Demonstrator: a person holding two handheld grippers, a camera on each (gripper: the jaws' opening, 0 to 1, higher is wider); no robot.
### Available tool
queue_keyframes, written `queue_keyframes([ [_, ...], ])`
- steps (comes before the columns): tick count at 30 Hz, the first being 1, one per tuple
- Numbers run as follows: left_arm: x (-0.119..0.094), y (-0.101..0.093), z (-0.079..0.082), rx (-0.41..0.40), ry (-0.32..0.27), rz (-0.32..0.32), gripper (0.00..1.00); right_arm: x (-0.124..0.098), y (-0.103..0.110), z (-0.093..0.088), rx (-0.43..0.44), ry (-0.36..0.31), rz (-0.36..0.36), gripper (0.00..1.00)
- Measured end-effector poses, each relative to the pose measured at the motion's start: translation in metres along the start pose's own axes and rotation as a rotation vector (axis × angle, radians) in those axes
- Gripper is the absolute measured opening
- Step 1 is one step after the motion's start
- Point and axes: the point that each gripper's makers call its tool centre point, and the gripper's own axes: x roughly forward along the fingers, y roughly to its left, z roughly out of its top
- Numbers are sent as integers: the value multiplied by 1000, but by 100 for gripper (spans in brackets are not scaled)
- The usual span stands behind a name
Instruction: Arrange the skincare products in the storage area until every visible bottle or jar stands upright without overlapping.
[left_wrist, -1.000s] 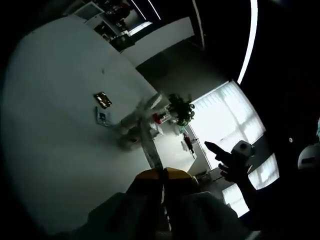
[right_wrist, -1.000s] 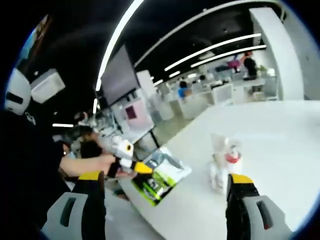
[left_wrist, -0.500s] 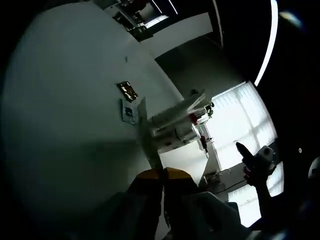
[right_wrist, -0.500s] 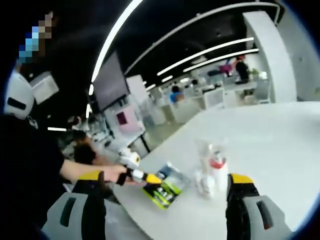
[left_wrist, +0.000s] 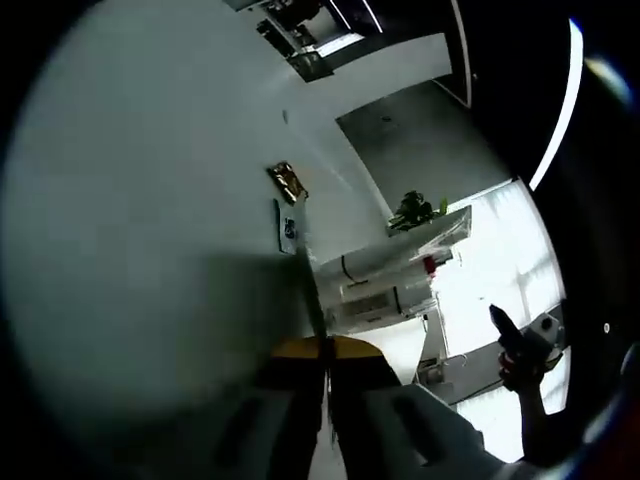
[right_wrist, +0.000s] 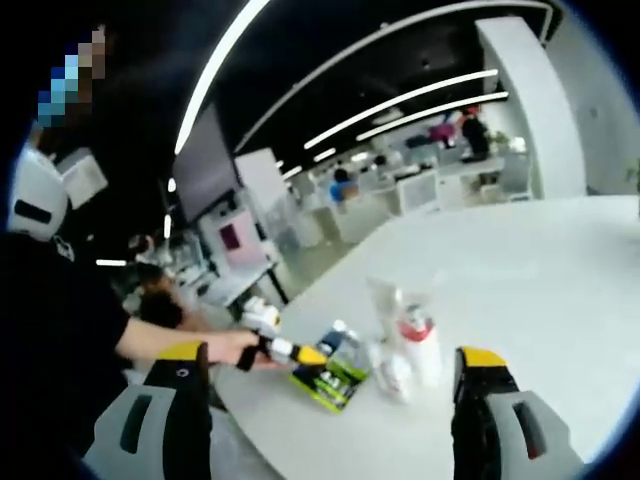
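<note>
Left gripper (left_wrist: 322, 350) clenching thin flat packet edge-on, packet (left_wrist: 305, 280) reading as mere sliver in left gripper view; in right gripper view same packet (right_wrist: 330, 375) showing green-and-dark print, lettering too blurred to read. Right gripper (right_wrist: 325, 385) jaws standing wide apart, gripping nothing. Skincare bottles (right_wrist: 405, 345) clustering upright near white table (right_wrist: 560, 290) edge, one red-capped, outlines smearing together. Broad bare tabletop lying beyond them. Gold sachet (left_wrist: 288, 182) and small card (left_wrist: 286, 227) lying flat, text illegible.

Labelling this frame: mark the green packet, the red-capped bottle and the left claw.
green packet (right_wrist: 331, 380), right gripper view, its printed front.
red-capped bottle (right_wrist: 417, 331), right gripper view, its red cap.
left claw (right_wrist: 312, 356), right gripper view, its yellow tips.
</note>
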Motion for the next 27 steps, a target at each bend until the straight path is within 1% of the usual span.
queue_keyframes([
  [5, 6, 3, 8, 4, 4, 2, 0, 1, -4, -1, 7, 1, -4, 99],
  [11, 14, 11, 11, 0, 11, 15, 0, 0, -8, -6, 7, 16, -10, 99],
  [19, 22, 9, 13, -21, 5, 13, 0, 1, -11, -10, 0, 30, -14, 99],
  [23, 26, 10, 11, -11, 37, 17, 0, 2, -12, -11, 5, 30, -11, 99],
  [27, 27, 11, 11, -13, 50, 17, 0, 4, -12, -11, 7, 24, -8, 99],
])
